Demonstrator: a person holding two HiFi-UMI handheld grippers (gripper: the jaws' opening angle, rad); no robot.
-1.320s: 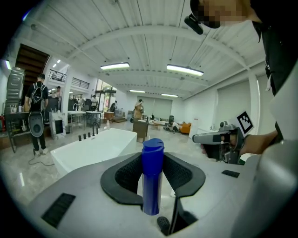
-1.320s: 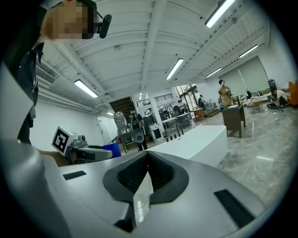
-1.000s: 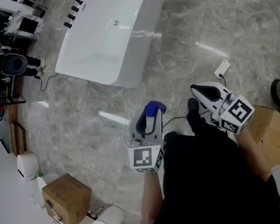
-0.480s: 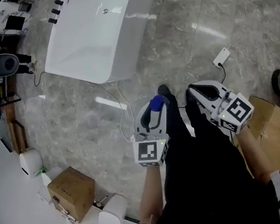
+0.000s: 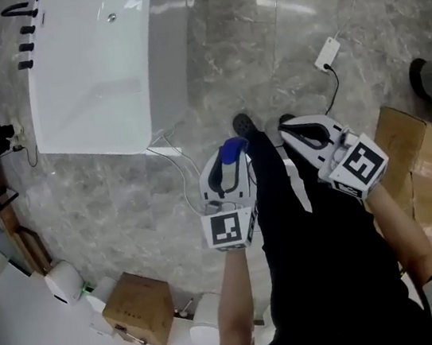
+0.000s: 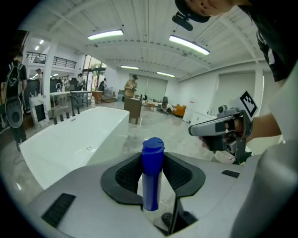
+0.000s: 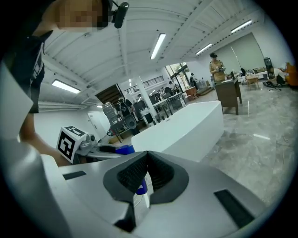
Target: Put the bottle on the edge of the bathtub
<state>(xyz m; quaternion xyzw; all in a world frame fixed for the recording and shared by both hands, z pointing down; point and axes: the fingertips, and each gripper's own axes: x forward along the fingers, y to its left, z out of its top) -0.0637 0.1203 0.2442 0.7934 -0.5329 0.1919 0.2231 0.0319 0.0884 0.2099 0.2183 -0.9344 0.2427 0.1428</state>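
Carrying step: left gripper (image 5: pixel 229 166) clamps the bottle (image 6: pixel 152 158) upright; right gripper (image 5: pixel 300 132) is closed and empty. Next, likely: reach the bathtub (image 5: pixel 172 70) ahead-left and lower the bottle onto its edge.

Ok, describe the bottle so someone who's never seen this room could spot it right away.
Start at the big white bathtub on the grey marble floor. Just off its near end, the left gripper is shut on the bottle, its cap poking out past the jaw tips. It is bright blue, unlike the white gripper and grey floor around it.
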